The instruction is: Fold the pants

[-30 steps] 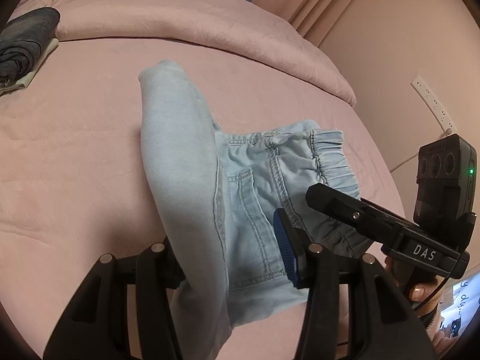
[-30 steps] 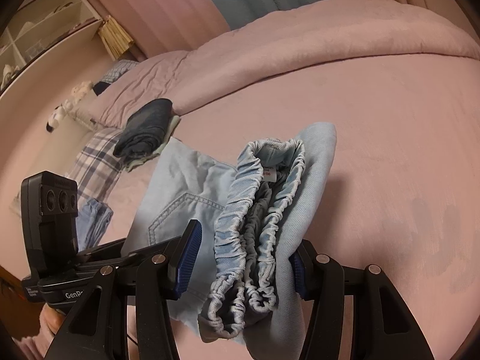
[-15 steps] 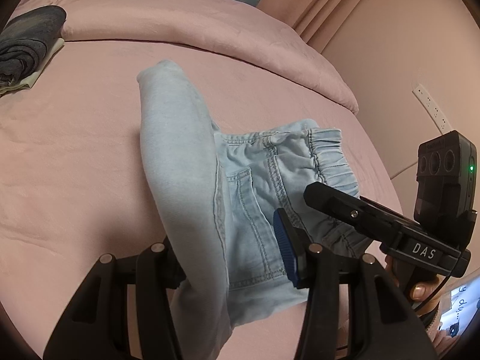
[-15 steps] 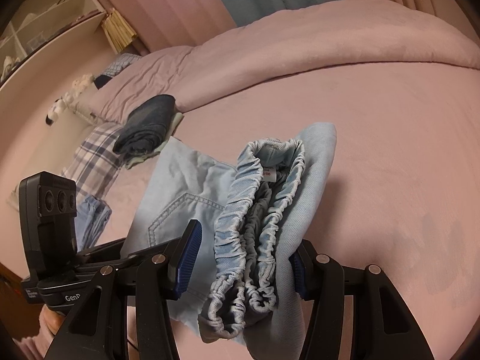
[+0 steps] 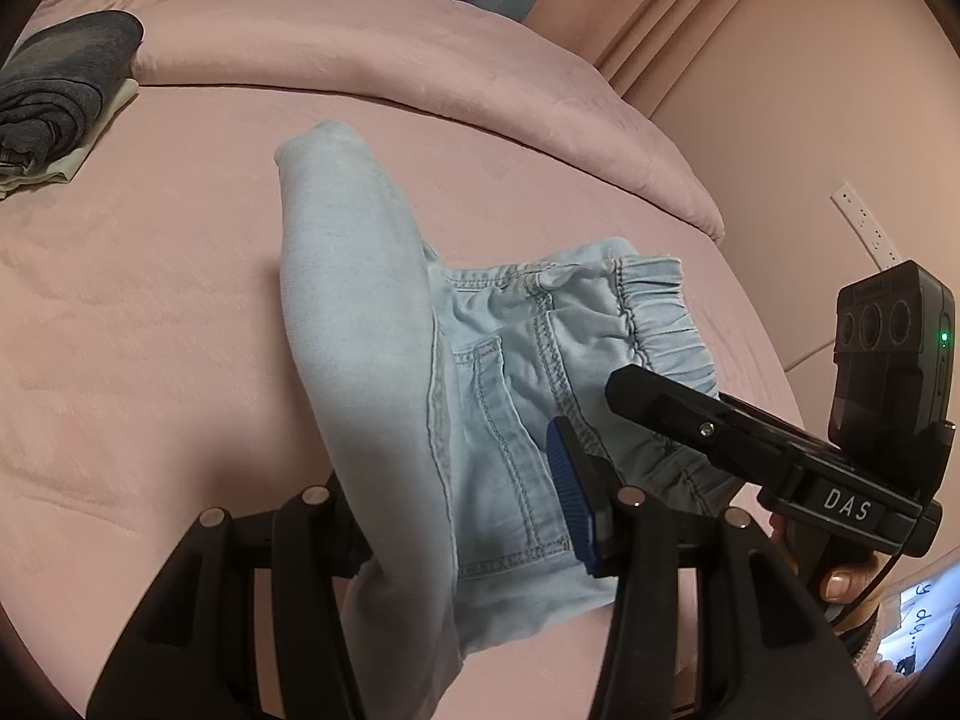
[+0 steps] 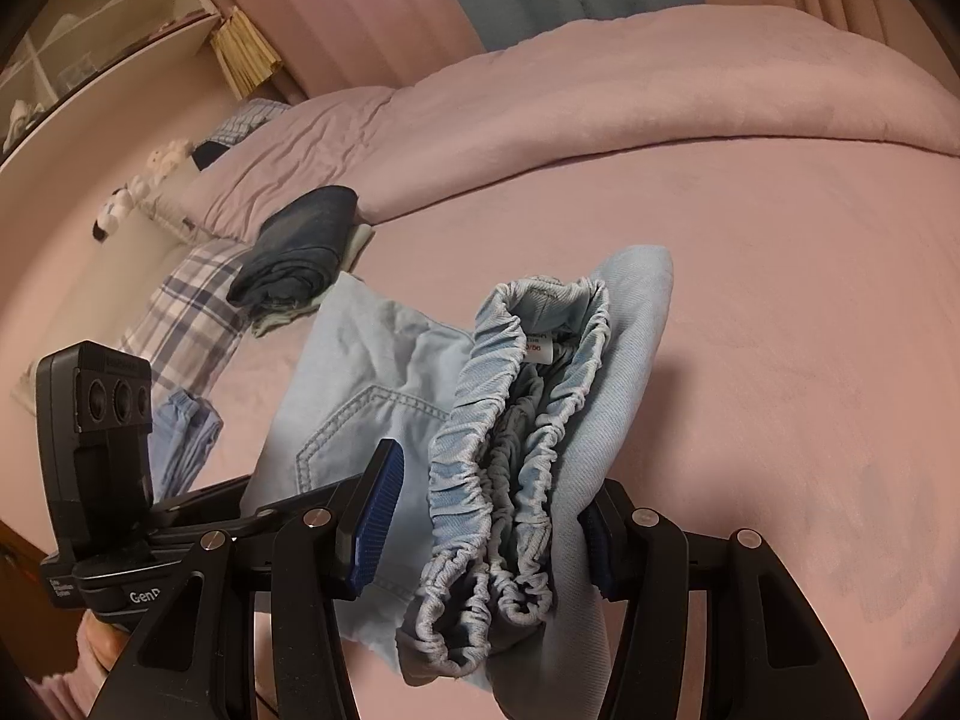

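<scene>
Light blue denim pants (image 5: 510, 396) with an elastic waistband (image 6: 510, 432) lie partly folded on the pink bed (image 5: 150, 300). A raised fold of a pant leg (image 5: 354, 312) runs between the jaws of my left gripper (image 5: 462, 480) and leans on its hidden left finger; a gap separates it from the blue right pad (image 5: 570, 498). My right gripper (image 6: 492, 492) straddles the bunched waistband, which rests against its right finger, and its left pad (image 6: 378, 516) stands clear. Both are open. Each gripper also shows in the other's view, as the right gripper (image 5: 720, 426) and the left gripper (image 6: 240, 516).
A folded dark garment (image 5: 60, 78) on a pale cloth sits at the far left by the rolled pink duvet (image 5: 420, 48). A plaid pillow (image 6: 186, 312) and a striped blue garment (image 6: 180, 438) lie further left. A power strip (image 5: 864, 228) hangs on the right wall.
</scene>
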Motion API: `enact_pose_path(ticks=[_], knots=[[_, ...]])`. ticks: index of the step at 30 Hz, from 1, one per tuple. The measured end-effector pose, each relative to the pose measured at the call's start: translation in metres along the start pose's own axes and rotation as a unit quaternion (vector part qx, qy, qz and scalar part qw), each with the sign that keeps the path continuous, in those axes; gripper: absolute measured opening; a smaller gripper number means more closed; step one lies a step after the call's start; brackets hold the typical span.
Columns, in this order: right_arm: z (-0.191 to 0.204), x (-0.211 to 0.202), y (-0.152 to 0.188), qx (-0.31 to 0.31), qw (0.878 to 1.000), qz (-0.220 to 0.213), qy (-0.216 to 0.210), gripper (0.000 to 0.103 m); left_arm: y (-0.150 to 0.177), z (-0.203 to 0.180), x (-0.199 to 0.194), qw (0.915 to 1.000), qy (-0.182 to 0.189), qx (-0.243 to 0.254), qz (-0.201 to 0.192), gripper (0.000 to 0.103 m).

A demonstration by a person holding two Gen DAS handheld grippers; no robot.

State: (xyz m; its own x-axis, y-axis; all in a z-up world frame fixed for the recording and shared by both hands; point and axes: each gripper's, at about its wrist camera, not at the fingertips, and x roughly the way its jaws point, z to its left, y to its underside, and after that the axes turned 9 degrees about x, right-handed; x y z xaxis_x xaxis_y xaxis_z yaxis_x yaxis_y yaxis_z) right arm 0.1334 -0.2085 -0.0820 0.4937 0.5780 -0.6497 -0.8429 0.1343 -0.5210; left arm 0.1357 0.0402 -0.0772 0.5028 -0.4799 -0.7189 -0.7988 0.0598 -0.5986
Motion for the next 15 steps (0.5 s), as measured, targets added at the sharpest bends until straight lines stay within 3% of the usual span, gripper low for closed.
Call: enact_pose_path(ticks=[15], knots=[[0.0013,0.0028,-0.0008,0.000,1.000,0.001,0.000,0.056,-0.0025,0.0053,-0.0014,0.9999,-0.005,-0.008,-0.004,0.049]])
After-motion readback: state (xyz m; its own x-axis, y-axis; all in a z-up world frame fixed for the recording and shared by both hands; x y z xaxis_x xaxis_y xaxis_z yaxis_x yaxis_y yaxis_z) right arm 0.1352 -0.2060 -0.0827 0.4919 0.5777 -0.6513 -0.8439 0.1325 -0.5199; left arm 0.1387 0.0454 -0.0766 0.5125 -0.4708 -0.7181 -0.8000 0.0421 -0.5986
